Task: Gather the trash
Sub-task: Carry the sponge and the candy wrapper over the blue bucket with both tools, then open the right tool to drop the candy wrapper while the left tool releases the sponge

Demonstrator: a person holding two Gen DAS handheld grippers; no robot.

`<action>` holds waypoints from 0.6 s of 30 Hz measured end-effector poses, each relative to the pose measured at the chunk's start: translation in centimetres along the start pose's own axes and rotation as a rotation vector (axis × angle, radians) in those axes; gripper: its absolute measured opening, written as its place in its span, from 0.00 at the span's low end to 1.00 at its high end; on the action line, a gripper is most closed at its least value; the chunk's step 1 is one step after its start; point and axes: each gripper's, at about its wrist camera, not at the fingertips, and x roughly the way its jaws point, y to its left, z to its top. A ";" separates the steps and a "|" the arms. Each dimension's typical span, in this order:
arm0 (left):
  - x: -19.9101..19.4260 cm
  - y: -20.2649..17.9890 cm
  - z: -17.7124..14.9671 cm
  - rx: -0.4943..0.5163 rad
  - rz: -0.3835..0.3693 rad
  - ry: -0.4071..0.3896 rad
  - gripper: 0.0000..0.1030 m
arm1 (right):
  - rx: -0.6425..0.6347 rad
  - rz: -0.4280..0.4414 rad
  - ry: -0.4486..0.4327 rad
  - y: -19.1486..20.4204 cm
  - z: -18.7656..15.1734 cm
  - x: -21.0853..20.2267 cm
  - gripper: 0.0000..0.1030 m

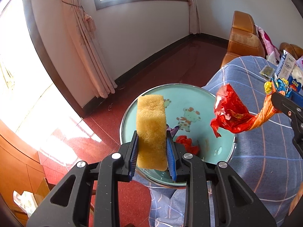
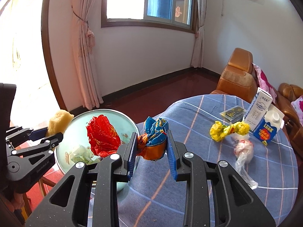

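My left gripper (image 1: 152, 151) is shut on a yellow sponge (image 1: 151, 130) and holds it over the pale green basin (image 1: 189, 96), which has red crumpled trash (image 1: 186, 143) in it. My right gripper (image 2: 151, 153) is shut on a twisted red, orange and blue snack wrapper (image 2: 151, 141); its red end (image 2: 103, 137) hangs over the basin (image 2: 113, 117). The left gripper (image 2: 47, 134) with the sponge (image 2: 58, 122) shows at the left of the right wrist view. The right gripper (image 1: 278, 98) shows at the right of the left wrist view with the wrapper (image 1: 233, 113).
On the blue checked tablecloth (image 2: 208, 170) lie a yellow crumpled wrapper (image 2: 229, 129), a clear plastic bag (image 2: 243, 151), a dark small packet (image 2: 232, 112) and two cartons (image 2: 265, 121). An orange sofa (image 2: 236, 79) stands behind. The basin sits off the table's left edge above the red floor (image 1: 106, 132).
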 end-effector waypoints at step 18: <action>3.9 1.1 -0.4 -0.050 -0.069 0.105 0.26 | -0.059 -0.002 0.050 2.5 0.3 4.3 0.30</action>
